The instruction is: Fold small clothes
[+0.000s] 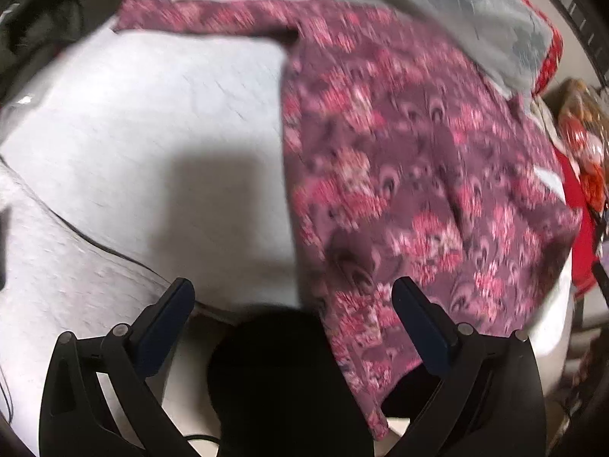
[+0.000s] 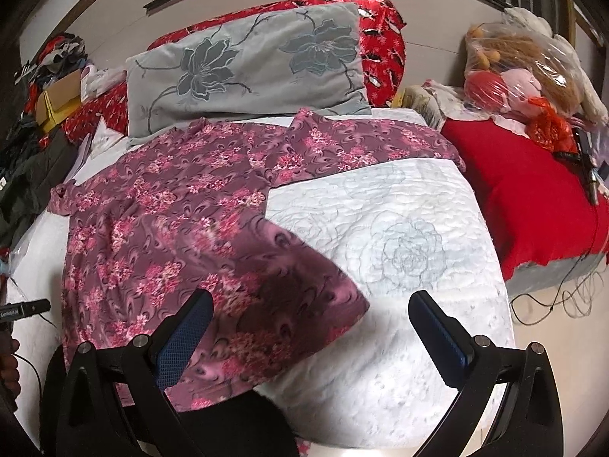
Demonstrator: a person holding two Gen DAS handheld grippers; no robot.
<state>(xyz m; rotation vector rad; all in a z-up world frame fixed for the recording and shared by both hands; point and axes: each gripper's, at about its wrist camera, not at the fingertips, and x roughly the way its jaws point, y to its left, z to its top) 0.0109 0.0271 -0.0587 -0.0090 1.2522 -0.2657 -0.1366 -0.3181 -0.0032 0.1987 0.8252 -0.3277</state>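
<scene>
Both tongs gape empty; the floral top (image 2: 182, 224) runs lengthwise away toward the pillow (image 2: 247, 64); its hem lies under the right gripper (image 2: 310, 318), nearer than the left gripper (image 1: 293, 304).

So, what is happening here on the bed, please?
A person holds a two-finger gripper in each hand over a bed with a white quilt. A purple floral garment lies spread on the quilt, one sleeve stretched toward the grey pillow, and its lower corner looks turned over. The left gripper and the right gripper are both open and hold nothing. The right one hovers near the garment's lower edge. The fold looks barely begun.
</scene>
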